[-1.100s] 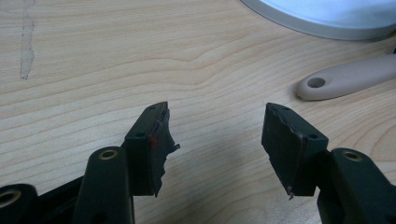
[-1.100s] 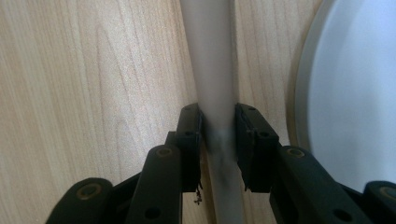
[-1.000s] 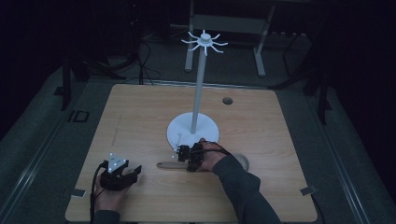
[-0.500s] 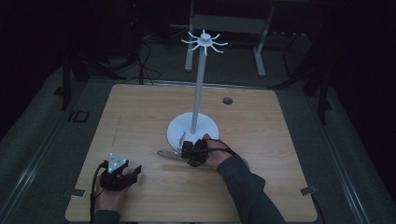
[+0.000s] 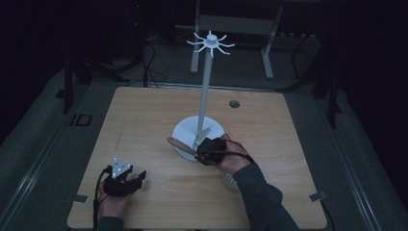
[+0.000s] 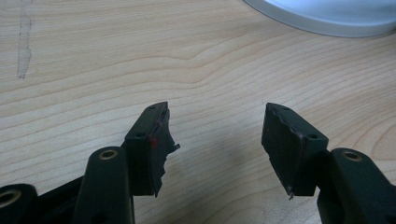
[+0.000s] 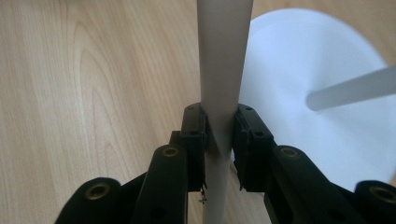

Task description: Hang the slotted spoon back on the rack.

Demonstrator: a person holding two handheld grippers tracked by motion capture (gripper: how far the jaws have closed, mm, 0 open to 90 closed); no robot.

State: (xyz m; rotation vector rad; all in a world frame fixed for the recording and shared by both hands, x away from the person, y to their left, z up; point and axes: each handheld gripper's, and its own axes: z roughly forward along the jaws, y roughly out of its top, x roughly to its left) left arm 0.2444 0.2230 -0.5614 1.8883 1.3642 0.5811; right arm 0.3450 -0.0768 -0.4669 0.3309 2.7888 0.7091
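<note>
The light wooden table [image 5: 144,120] carries a tall white stand [image 5: 206,91] with a round white base [image 5: 185,130] and a ring of short hooks at its top; this stand serves as the landmark. It rises near the table's middle. Just in front of its base, the right gripper [image 5: 201,153] has its jaws closed on a long pale wooden utensil handle [image 7: 224,70], its pads pressing on both sides; they have just been closing a little further. The utensil [image 5: 180,145] juts out from the gripper across the near edge of the base, lifted off the table. Well apart from the stand, towards the near left corner, the left gripper [image 5: 137,177] rests low over the wood, jaws spread wide and holding nothing.
</note>
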